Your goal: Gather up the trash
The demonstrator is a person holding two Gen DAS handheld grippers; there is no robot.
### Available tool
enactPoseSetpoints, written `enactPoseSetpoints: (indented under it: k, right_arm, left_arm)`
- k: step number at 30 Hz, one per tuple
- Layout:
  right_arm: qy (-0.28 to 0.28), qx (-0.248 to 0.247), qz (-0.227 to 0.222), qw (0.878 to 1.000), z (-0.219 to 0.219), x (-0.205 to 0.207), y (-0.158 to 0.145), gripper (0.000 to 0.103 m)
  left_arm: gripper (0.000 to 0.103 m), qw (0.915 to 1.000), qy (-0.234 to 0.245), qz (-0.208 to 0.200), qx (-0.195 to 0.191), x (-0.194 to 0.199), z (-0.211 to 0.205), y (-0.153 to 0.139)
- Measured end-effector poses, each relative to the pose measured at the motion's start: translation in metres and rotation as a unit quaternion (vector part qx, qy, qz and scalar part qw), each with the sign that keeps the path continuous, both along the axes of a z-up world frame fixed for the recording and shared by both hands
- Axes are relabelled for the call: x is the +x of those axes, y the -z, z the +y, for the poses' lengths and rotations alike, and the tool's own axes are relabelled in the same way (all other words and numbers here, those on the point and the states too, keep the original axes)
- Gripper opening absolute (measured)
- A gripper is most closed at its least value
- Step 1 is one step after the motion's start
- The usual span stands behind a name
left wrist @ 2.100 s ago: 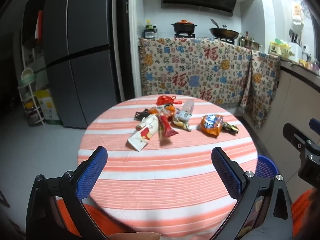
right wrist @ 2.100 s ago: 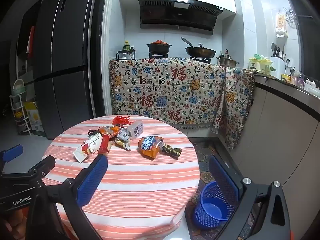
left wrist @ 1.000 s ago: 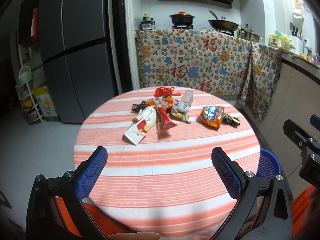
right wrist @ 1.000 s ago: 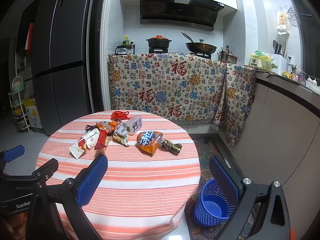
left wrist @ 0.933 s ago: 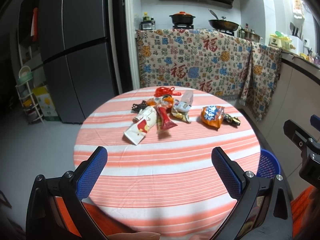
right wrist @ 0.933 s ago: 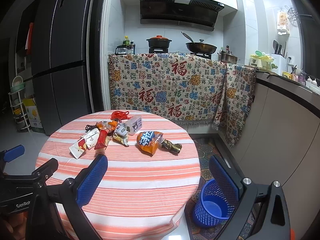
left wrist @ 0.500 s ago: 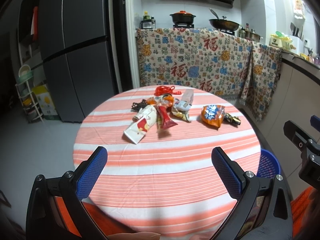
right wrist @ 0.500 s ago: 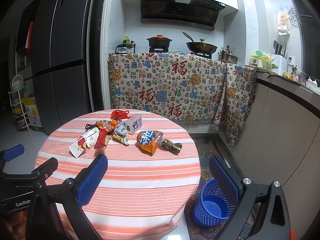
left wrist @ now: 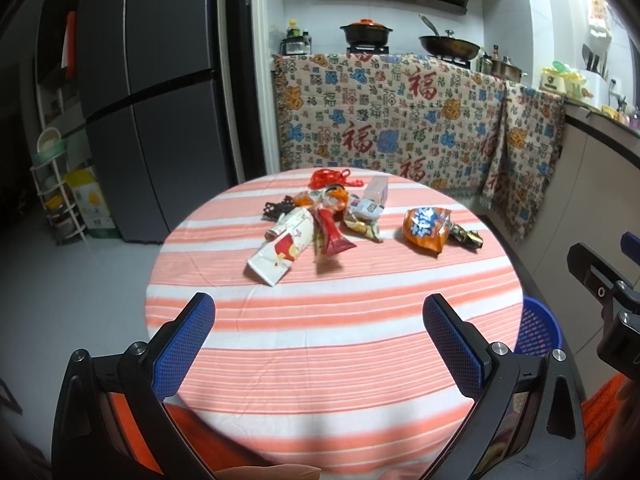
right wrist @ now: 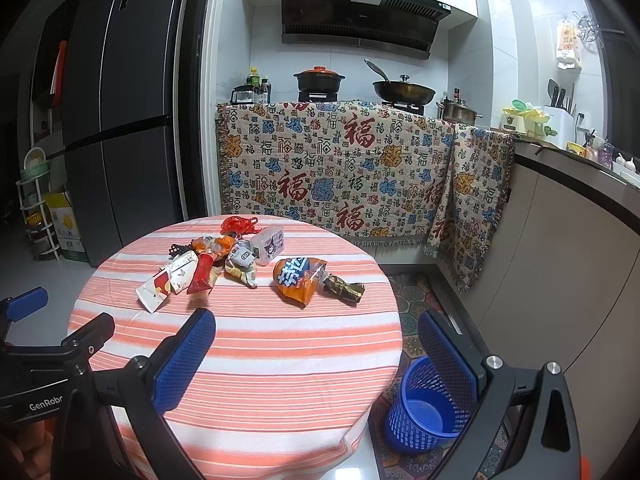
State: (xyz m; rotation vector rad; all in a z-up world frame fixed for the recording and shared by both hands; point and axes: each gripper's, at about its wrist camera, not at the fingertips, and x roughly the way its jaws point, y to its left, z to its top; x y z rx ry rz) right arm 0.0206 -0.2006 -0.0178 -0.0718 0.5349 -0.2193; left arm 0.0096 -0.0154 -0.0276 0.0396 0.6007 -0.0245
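Note:
Trash lies on the far half of a round table [left wrist: 320, 344] [right wrist: 256, 344] with an orange-striped cloth: a white and red carton [left wrist: 282, 250] [right wrist: 168, 280], a red wrapper [left wrist: 330, 232] [right wrist: 202, 274], an orange snack bag [left wrist: 426, 230] [right wrist: 298, 276], a dark gold wrapper [left wrist: 466, 237] [right wrist: 344, 288], a small plastic box [right wrist: 268, 245] and a red net [left wrist: 328, 177]. A blue mesh bin [right wrist: 428, 408] [left wrist: 536, 328] stands on the floor to the table's right. My left gripper [left wrist: 319, 340] and my right gripper [right wrist: 316, 356] both hang open and empty over the table's near side.
A dark fridge [left wrist: 160, 92] stands at the back left, with a white rack [left wrist: 52, 192] beside it. A patterned cloth [right wrist: 352, 168] drapes the stove counter behind the table. Grey cabinets [right wrist: 560, 264] run along the right. A patterned mat [right wrist: 412, 312] lies under the bin.
Both wrist views have shifted slightly, so the table and the trash sit a little differently in frame. Both grippers stay open and nothing on the table has moved.

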Motion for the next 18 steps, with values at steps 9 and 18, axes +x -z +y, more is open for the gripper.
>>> enactPoseSetpoints:
  k: [9, 18]
  right_arm:
    - [0.001, 0.0, 0.003, 1.0, -0.0007, 0.0003, 0.0022, 0.103]
    - [0.0, 0.0, 0.006, 1.0, -0.0013, 0.0012, 0.0025, 0.103]
  left_arm:
    - [0.103, 1.0, 0.001, 0.001, 0.0, 0.0021, 0.0024, 0.0036]
    - [0.103, 1.0, 0.001, 0.002, -0.001, 0.0008, 0.0022, 0.0065]
